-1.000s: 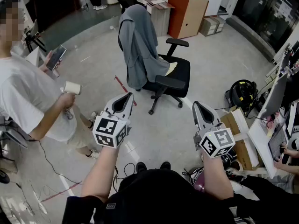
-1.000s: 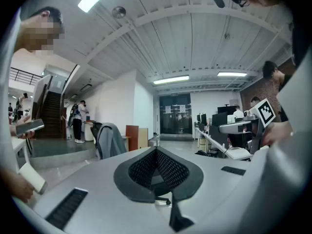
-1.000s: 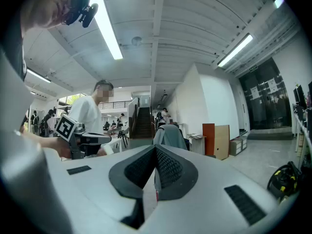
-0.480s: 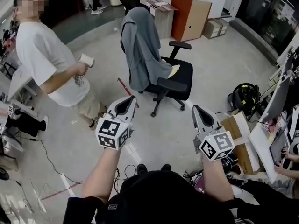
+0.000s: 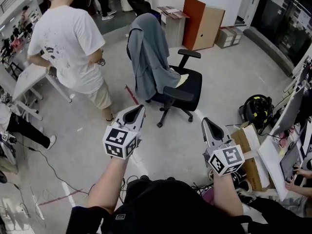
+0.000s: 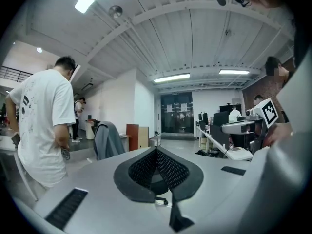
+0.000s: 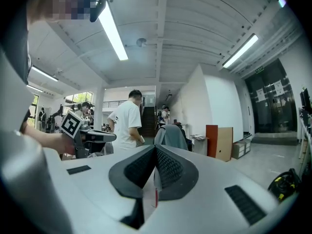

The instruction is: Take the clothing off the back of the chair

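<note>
While both are held out over the floor, the grey left gripper (image 5: 139, 109) has its fingers pressed together, empty; the grey right gripper (image 5: 205, 121) likewise; well beyond both fingertips, a grey cloth jacket (image 5: 146, 52) drapes the back of a black wheeled office chair (image 5: 187, 84); beyond and left of the left fingers stands a person in a white T-shirt (image 5: 68, 38).

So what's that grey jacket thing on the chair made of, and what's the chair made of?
The grey clothing looks like soft knitted cloth, maybe sweatshirt cotton: it is matte and hangs in loose folds over the backrest. On the chair, the seat looks like dull black fabric with no shine. Its near armrest looks like hard plastic, smooth with a faint gleam, though I can't be sure.
</note>
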